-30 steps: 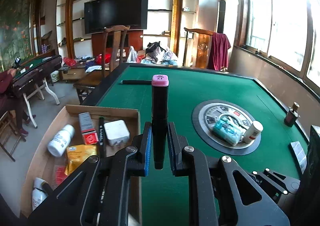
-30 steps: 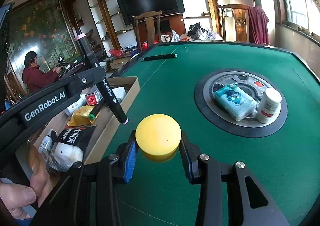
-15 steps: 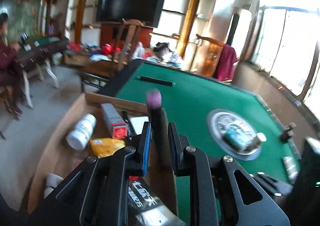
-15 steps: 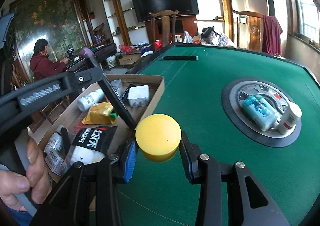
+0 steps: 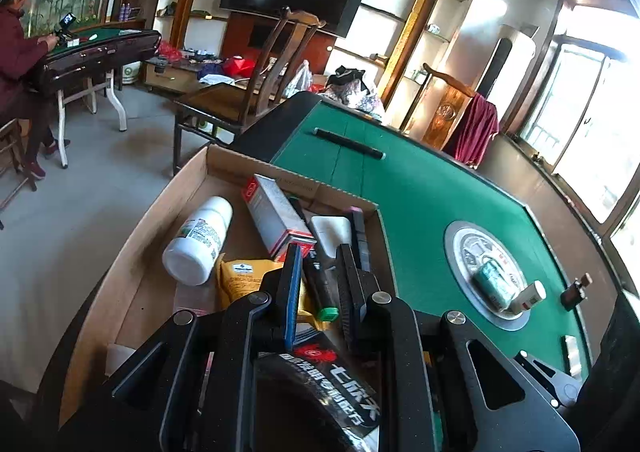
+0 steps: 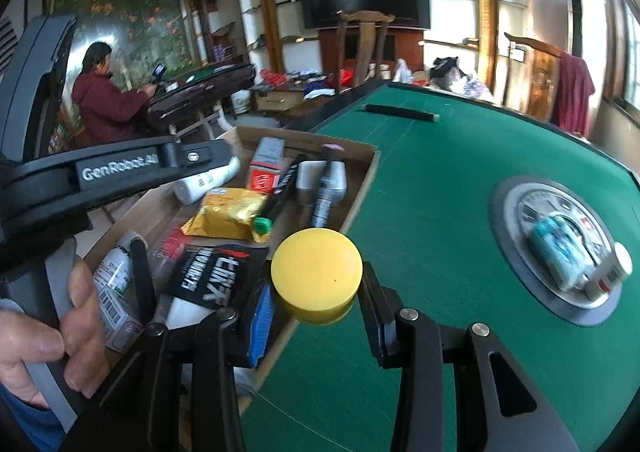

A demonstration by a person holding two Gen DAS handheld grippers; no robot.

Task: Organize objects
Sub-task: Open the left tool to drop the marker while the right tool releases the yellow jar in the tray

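Over the cardboard box at the green counter's edge, the left gripper hangs with fingers narrowly parted, pinching nothing. The pink-capped marker lies inside the box on a white charger. The right gripper's fingers pinch a yellow disc beside the box.

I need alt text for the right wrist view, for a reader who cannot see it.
The right gripper holds a round yellow lid above the edge of a green table. To its left, a cardboard box holds bottles, packets and markers, and a hand grips the left gripper's handle.
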